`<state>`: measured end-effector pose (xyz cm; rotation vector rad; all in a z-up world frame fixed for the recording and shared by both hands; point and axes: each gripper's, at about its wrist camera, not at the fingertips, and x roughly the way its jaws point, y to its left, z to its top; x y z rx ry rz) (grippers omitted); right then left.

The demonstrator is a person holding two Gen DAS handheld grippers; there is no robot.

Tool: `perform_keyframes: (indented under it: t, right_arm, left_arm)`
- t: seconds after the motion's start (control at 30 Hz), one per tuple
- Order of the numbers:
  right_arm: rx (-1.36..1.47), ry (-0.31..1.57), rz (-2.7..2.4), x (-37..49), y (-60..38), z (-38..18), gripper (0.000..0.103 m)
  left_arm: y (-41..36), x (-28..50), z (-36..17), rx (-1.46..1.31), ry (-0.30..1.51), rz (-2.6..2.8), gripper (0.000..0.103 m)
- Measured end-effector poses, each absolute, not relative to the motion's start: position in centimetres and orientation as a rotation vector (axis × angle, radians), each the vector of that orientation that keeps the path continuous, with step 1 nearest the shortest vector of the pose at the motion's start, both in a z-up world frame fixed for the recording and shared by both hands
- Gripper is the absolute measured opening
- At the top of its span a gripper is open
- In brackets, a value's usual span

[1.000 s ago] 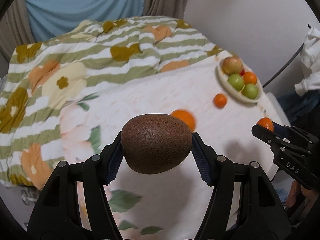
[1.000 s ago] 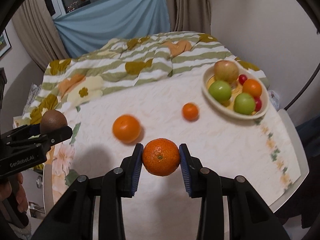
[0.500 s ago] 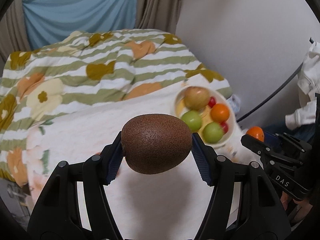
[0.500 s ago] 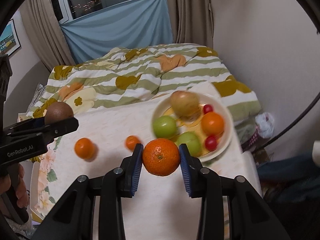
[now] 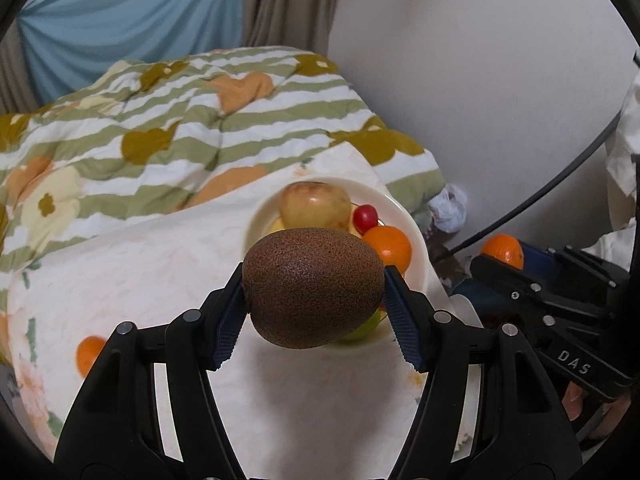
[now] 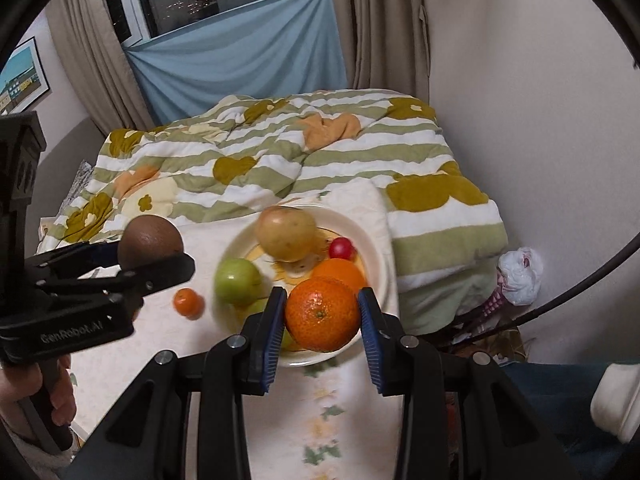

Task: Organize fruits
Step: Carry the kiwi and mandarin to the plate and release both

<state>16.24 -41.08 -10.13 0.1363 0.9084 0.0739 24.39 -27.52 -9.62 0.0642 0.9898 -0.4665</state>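
In the right wrist view the table (image 6: 340, 408), covered in a pale cloth with a leaf print, runs from the lower centre up to a striped floral quilt (image 6: 280, 168) bunched along its far edge, and its right-hand edge drops away toward a dark floor just right of the bowl (image 6: 376, 248). The bowl sits at frame centre, near that far right corner, and holds a yellowish apple (image 6: 286, 232), a green apple (image 6: 237, 280), a cherry tomato (image 6: 342, 248) and an orange (image 6: 340, 272); bare rim shows only along its upper right. Open cloth lies to the left of the bowl, where a small orange (image 6: 188, 302) rests alone. The right gripper (image 6: 322, 314) points steeply down over the bowl's near edge, its blue pads pressed on both sides of a mandarin (image 6: 322, 314). At the left of this frame the left gripper (image 6: 150, 250) reaches in level from the side, a hand (image 6: 52, 396) around its handle, with a brown kiwi (image 6: 150, 242) clamped in it. In the left wrist view the left gripper's pads grip the kiwi by its two ends, the fruit covering the bowl's near half, and another loose orange (image 5: 90, 354) lies blurred at the lower left on the cloth.
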Motion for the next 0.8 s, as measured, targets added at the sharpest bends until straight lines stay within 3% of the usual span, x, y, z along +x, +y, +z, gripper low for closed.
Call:
perform_keyframes:
  t: [0.6,0.63,0.73,0.8]
  right_arm:
    - [0.226,0.970,-0.011,18.4,-45.6,-14.2,0.033]
    - [0.225,0.969,-0.011,18.4,-45.6,-14.2,0.033]
    - [0.226,0.964,-0.014,18.7,-45.8,-14.2,0.033]
    - [0.230,0.962,-0.014,18.9,-46.0,-14.2,0.033]
  left_arm:
    - [-33.6,28.1,-16.5,0.181,1.070,-0.528,0.072]
    - [-33.6,28.1,-16.5,0.179,1.065,-0.534,0.073]
    - [-33.5,28.3,-15.9,0.175,1.046,-0.526,0.097]
    - [-32.9,28.2,-15.4,0.155,1.034,-0.525,0.100]
